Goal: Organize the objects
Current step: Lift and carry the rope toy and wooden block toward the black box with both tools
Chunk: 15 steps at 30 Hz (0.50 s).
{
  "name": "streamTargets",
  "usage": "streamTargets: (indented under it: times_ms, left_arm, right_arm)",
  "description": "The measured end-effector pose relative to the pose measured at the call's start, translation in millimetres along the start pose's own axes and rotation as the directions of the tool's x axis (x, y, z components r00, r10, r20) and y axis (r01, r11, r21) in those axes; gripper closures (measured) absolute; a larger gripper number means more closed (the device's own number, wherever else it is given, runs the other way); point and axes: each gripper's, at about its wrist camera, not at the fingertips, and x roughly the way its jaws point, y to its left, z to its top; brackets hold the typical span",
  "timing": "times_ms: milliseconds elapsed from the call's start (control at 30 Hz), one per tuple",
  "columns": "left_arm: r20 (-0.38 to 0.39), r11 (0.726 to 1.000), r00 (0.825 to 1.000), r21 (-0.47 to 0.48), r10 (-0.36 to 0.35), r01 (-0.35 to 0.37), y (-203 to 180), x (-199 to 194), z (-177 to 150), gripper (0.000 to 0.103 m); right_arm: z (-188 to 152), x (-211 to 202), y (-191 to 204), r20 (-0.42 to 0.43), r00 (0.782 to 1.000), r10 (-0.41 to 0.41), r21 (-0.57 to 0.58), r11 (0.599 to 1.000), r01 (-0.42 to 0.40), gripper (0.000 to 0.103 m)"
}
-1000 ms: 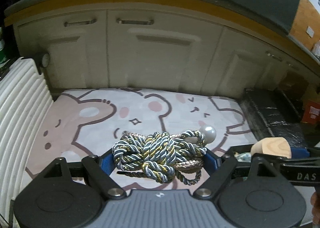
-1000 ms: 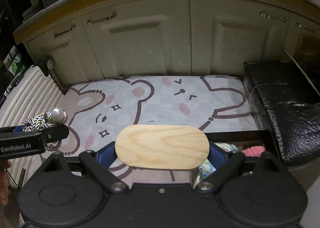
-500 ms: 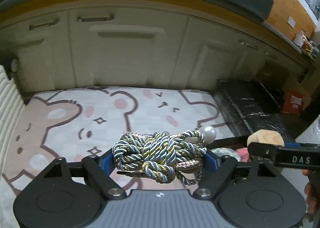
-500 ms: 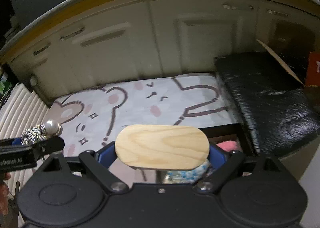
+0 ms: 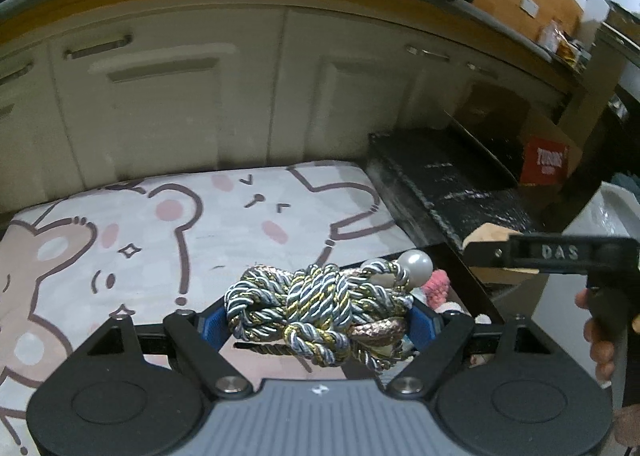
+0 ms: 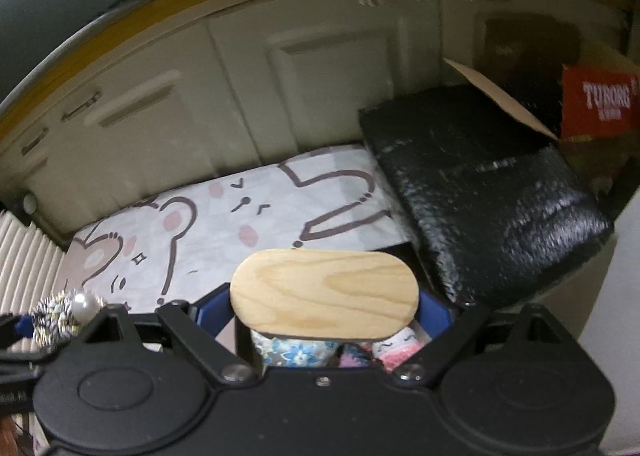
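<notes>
Left gripper (image 5: 318, 322) clenched on knotted silver-gold twisted rope bundle with pearl bead (image 5: 320, 312), my right gripper (image 6: 324, 306) clamped on flat oval pale wood piece (image 6: 324, 294), long axis across jaws. Dark open box of small soft items (image 6: 340, 350) sits just under right jaws, near-right of bear-print mat (image 5: 168, 240). Right hand nearer I reckon, wood drops first.

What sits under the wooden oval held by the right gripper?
Below the wooden oval, a dark box holds a blue floral fabric item and a pink-and-white plush. The oval covers the rest.
</notes>
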Motion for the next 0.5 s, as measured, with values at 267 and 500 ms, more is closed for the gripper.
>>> streamTargets:
  times_ms: [267, 500]
  left_arm:
    - [-0.022, 0.998, 0.999, 0.047, -0.034, 0.035, -15, 14, -1, 0.019]
    - [-0.046, 0.996, 0.997, 0.062, -0.057, 0.06, -18, 27, -1, 0.019]
  right_arm:
    - [-5, 27, -47, -0.069, 0.997, -0.018, 0.325, 0.945, 0.04, 0.009]
    - [-22, 46, -91, -0.088, 0.996, -0.005, 0.644, 0.763, 0.061, 0.009]
